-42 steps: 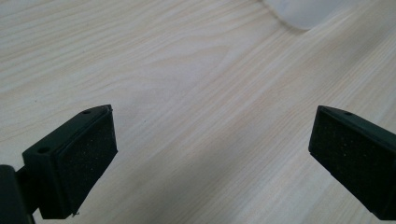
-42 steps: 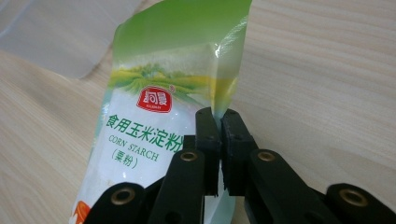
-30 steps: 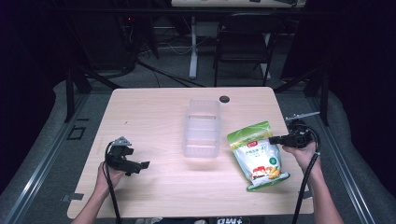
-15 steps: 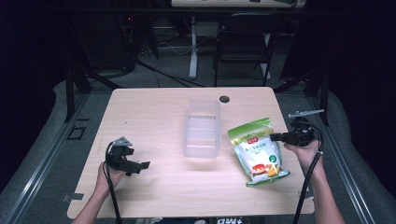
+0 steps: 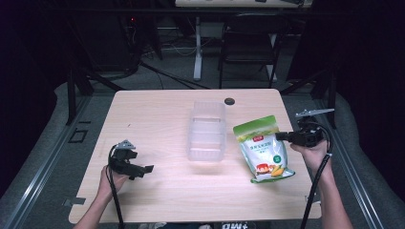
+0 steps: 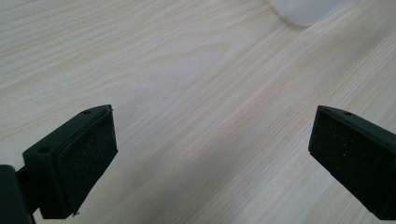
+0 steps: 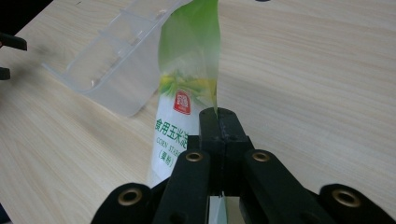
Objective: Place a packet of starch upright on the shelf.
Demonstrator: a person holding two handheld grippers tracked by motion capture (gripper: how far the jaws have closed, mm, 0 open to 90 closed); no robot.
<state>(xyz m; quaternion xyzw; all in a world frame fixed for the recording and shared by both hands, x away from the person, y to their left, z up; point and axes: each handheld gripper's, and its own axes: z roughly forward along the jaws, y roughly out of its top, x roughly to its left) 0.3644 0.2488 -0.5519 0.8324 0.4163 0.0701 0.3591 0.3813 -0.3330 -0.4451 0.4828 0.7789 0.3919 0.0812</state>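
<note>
I had the right gripper (image 5: 281, 136) pinched tight on the edge of the green corn starch bag (image 5: 263, 149). The bag hung out past its jaws, tilted over the table (image 5: 157, 119). The clear plastic box (image 5: 207, 130) lay just beyond the bag. My left gripper (image 5: 149, 169) was far off from the bag, low over the bare wood, its jaws wide apart and holding nothing.
</note>
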